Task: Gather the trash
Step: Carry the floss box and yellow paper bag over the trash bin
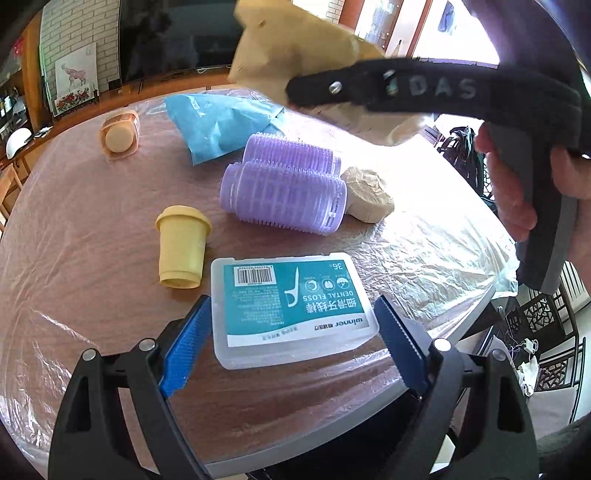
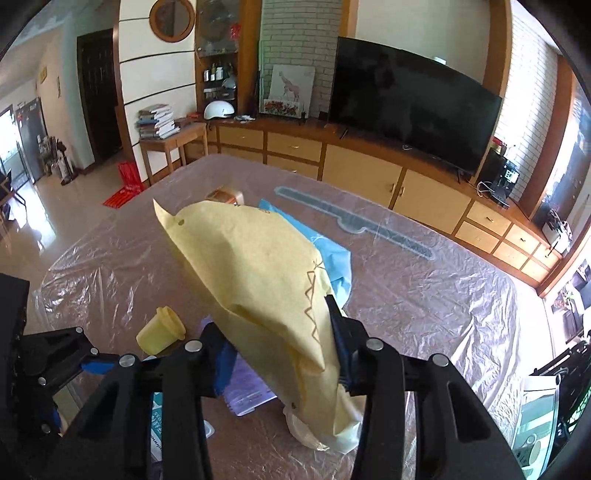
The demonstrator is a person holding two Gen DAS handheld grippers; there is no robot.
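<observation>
Left tongs (image 1: 291, 332) gape wide around the dental floss box (image 1: 291, 310) lying on the surface (image 1: 92, 258). Right tongs (image 2: 280, 354) pinch a yellow paper bag (image 2: 258, 266), lifted above purple hair rollers (image 1: 284, 188).

This is a home living room. In the right wrist view a large flat television (image 2: 413, 107) stands at upper right on a long wooden sideboard (image 2: 369, 166) with many drawers, backed by white brick. A giraffe picture (image 2: 291, 86) leans beside it, left of the screen. At upper left hangs a round mirror (image 2: 172, 16), with a side table bearing stacked books (image 2: 157, 120) below it, a dark door (image 2: 98, 92) and glossy tiled floor (image 2: 55, 218). The counter (image 2: 424, 288) at centre wears crinkled clear plastic sheeting.
</observation>
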